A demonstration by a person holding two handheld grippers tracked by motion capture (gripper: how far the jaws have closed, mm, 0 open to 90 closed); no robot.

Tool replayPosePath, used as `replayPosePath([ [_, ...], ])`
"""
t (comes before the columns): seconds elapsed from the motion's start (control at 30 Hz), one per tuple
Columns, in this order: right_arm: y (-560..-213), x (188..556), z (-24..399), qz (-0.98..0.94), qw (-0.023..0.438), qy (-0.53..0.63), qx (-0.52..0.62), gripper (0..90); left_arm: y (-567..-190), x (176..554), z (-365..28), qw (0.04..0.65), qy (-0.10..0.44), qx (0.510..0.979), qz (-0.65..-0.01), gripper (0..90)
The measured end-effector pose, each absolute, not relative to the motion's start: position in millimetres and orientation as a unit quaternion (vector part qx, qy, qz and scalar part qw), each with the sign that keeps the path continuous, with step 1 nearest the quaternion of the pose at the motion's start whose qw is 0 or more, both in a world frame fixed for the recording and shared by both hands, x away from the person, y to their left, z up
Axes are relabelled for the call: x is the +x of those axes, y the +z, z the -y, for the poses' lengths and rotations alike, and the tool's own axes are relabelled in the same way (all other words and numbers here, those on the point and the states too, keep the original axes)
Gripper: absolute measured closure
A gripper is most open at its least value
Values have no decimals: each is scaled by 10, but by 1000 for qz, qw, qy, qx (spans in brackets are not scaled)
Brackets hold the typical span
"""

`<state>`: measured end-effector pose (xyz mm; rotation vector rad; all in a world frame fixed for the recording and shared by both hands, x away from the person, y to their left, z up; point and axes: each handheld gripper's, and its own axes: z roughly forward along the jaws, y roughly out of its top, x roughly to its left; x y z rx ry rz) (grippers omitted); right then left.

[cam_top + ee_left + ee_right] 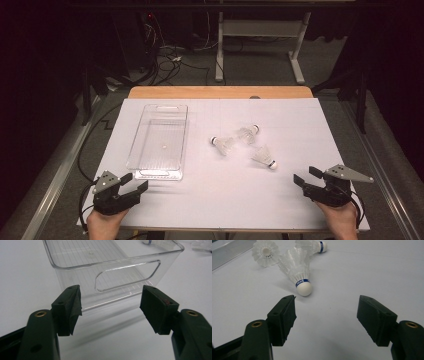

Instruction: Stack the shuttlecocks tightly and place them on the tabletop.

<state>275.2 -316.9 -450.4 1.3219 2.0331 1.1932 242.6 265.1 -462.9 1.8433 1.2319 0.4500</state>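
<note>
The right tool (306,178) is resting released at the counter's (225,195) four o'clock, the nearest shuttlecock (264,157) lying just beyond at ten o'clock. The left tool (136,181) is gaping empty before the clear plastic bin (159,142).

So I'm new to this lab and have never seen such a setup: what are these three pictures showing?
A person sits at a table with a hand-held two-jaw tool in each hand. The high view looks down from above: left gripper, right gripper. The other two pictures come from cameras riding on those grippers. On the white surface lie a clear plastic bin and three shuttlecocks; the nearest shuttlecock lies ahead of the right gripper. Both grippers are open and hold nothing.
</note>
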Motion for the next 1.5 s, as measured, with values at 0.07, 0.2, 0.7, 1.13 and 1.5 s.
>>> replayPosePath([
  [0.07,-4498,2788,3121,-737,216,432,473,311,-4633,2428,-2658,427,181,736,-494,336],
  [0.2,-4468,2879,3029,-742,211,431,467,312,-4641,2437,-2678,426,179,735,-496,333],
  [0.7,-4304,3209,2719,-761,187,407,470,378,-4644,2429,-2687,428,180,734,-496,333],
  [1.13,-4259,3392,2601,-771,174,391,471,411,-4649,2433,-2683,431,176,734,-495,332],
  [1.5,-4171,3492,2515,-774,171,374,482,437,-4649,2434,-2690,430,174,735,-495,333],
])
